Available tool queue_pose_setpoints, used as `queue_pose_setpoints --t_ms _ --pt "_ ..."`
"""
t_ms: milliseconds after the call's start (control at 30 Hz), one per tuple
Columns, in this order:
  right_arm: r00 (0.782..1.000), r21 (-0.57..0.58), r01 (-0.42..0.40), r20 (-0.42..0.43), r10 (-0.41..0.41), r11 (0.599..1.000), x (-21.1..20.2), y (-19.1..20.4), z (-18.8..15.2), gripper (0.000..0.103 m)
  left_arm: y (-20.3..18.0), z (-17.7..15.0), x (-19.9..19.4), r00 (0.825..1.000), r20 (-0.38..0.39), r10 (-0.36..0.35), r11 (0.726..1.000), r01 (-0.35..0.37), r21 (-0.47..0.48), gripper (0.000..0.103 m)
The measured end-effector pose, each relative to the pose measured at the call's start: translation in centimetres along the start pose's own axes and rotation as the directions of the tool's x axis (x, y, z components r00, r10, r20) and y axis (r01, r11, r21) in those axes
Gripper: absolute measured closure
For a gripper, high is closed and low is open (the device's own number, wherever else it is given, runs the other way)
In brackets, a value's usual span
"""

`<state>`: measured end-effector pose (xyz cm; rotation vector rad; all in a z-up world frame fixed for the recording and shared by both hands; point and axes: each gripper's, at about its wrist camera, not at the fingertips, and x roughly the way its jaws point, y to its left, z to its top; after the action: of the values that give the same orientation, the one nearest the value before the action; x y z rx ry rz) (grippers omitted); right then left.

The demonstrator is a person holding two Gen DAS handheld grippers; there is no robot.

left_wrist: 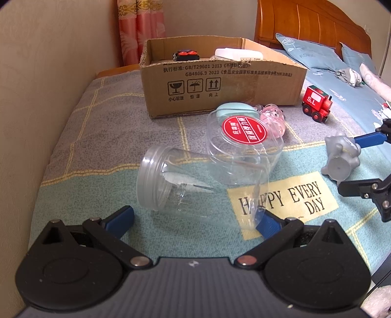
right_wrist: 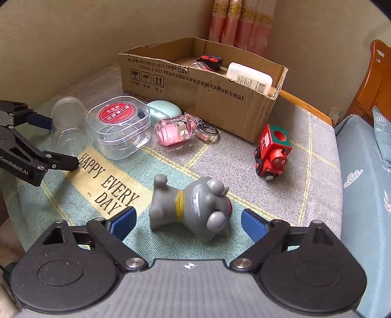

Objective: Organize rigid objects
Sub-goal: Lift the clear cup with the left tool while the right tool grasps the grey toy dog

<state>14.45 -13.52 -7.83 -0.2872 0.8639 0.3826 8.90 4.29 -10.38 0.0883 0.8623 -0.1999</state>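
My left gripper [left_wrist: 198,221] is open around a clear plastic jar [left_wrist: 185,186] lying on its side on the mat; the jar also shows in the right wrist view [right_wrist: 66,122]. My right gripper [right_wrist: 188,221] is open, its blue pads either side of a grey animal figurine [right_wrist: 195,208] lying on the mat; the figurine also shows in the left wrist view [left_wrist: 342,156]. A cardboard box [left_wrist: 220,80] stands at the back, also in the right wrist view [right_wrist: 207,97], and holds a black and red toy [right_wrist: 210,61] and a white bottle [right_wrist: 249,77].
On the mat lie a clear box with a red label [right_wrist: 119,127], a mint green case [right_wrist: 163,112], a pink keychain [right_wrist: 178,129] and a red toy train [right_wrist: 271,151]. A wall runs on the left. Blue pillows [left_wrist: 308,51] and a wooden headboard [left_wrist: 305,22] are on the right.
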Motion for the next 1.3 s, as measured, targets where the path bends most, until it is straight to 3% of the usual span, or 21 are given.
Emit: queue_pose_setpoints --t_ms 233,767,967,1300 --pt "0.998 0.047 -0.063 -0.015 0.064 0.997 1.0 -1.1 -0.9 0.0 -0.2 -0.1 0.1 1.0 0.014 0.005 1.0 -0.005 -0.007 0.001" --pt "0.995 0.003 -0.091 0.046 0.091 0.996 1.8 -1.3 -0.4 0.0 -0.1 0.6 0.7 1.0 0.012 0.006 1.0 -0.006 -0.002 0.0" --pt "0.995 0.003 -0.088 0.05 0.088 0.996 1.9 -1.2 -0.3 0.0 -1.2 1.2 0.2 0.999 0.02 0.048 0.996 -0.049 0.077 0.001" --pt "0.996 0.002 -0.088 0.027 0.088 0.996 2.0 -1.0 0.1 0.0 -1.5 1.8 -0.5 0.998 0.032 0.046 0.991 -0.05 0.124 0.001"
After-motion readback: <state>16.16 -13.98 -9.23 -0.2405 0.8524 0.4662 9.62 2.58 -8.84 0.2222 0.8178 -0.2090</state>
